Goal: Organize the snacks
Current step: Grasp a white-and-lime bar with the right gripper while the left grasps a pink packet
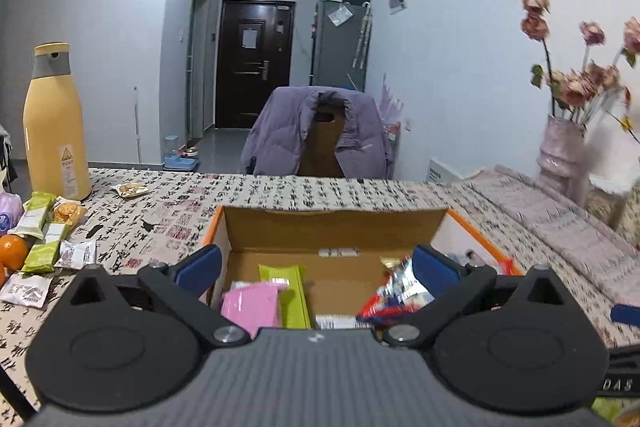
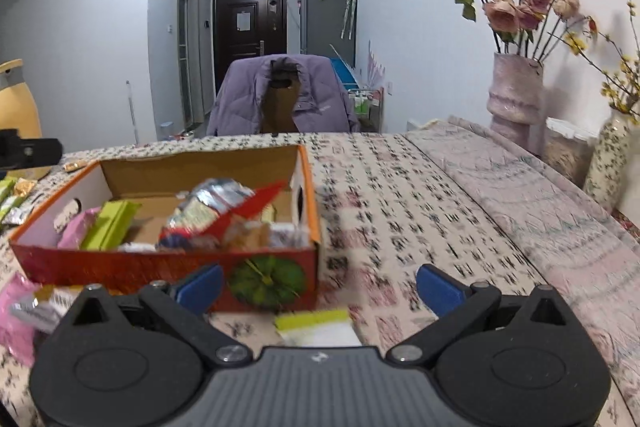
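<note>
Your left gripper [image 1: 316, 267] and right gripper [image 2: 318, 285] both show blue finger pads on black arms. The box [image 2: 168, 259] you face is orange-red outside, plain brown inside, with a green round motif on its front. In it you see a pink packet [image 1: 250, 307], a lime-green bar [image 1: 294, 293] and a silver-and-red wrapper [image 1: 400, 291]. The tablecloth [image 1: 260, 193] is cream with black and reddish calligraphy. The bottle [image 1: 54, 123] is pale yellow with a grey collar. A purple jacket [image 1: 288, 131] drapes the chair; dusty-pink roses [image 2: 516, 7] stand in a pale pink vase [image 2: 514, 99].
</note>
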Motion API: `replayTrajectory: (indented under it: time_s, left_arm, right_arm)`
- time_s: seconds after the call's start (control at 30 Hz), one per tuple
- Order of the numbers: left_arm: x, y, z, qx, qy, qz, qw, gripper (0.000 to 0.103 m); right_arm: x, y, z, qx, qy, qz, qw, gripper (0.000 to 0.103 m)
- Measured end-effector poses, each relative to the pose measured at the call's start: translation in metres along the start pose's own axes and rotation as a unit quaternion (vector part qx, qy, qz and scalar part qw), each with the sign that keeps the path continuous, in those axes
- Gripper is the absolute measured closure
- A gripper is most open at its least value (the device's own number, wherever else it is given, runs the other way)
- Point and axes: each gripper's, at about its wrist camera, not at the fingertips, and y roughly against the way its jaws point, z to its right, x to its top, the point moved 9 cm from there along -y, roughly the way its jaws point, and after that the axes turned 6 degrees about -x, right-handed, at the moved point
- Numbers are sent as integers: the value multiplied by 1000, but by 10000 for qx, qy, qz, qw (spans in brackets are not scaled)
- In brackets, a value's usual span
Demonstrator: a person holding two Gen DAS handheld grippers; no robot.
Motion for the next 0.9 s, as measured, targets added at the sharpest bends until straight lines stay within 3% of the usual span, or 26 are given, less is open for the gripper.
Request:
replayTrajectory:
  time_s: [0.2, 0.4, 0.53, 0.6, 0.67, 0.73, 0.77, 0.9]
  left_arm:
    - [-23, 22, 0, 18, -171, -188, 9997, 0]
    - [-46, 40, -10, 47, -147, -367, 9992, 0]
    - [-62, 49, -21, 141, -129, -531, 9984, 0]
    - [-70, 53, -28, 200, -91, -624, 9978, 0]
    - [-77, 57, -35, 249, -45, -715, 9971, 0]
    - [-83, 59, -41, 324, -31, -798, 9963, 0]
    - [-87, 60, -44, 376, -32, -847, 9957, 0]
    - [-98, 62, -53, 484, 29, -1010, 9937, 0]
  right_arm:
    - [-28, 16, -1, 153, 362, -91, 9992, 3]
    - [-46, 9, 9, 219, 300, -341, 9987, 6]
    - [-55, -9, 17, 220, 372, -596, 9973, 22]
    - [-60, -19, 18, 311, 367, -738, 9961, 23]
    - [-63, -25, 18, 399, 313, -848, 9951, 34]
    - [-62, -26, 18, 439, 318, -816, 9952, 42]
    - [-61, -26, 17, 466, 324, -814, 9951, 54]
    - [-61, -21, 11, 528, 426, -752, 9949, 66]
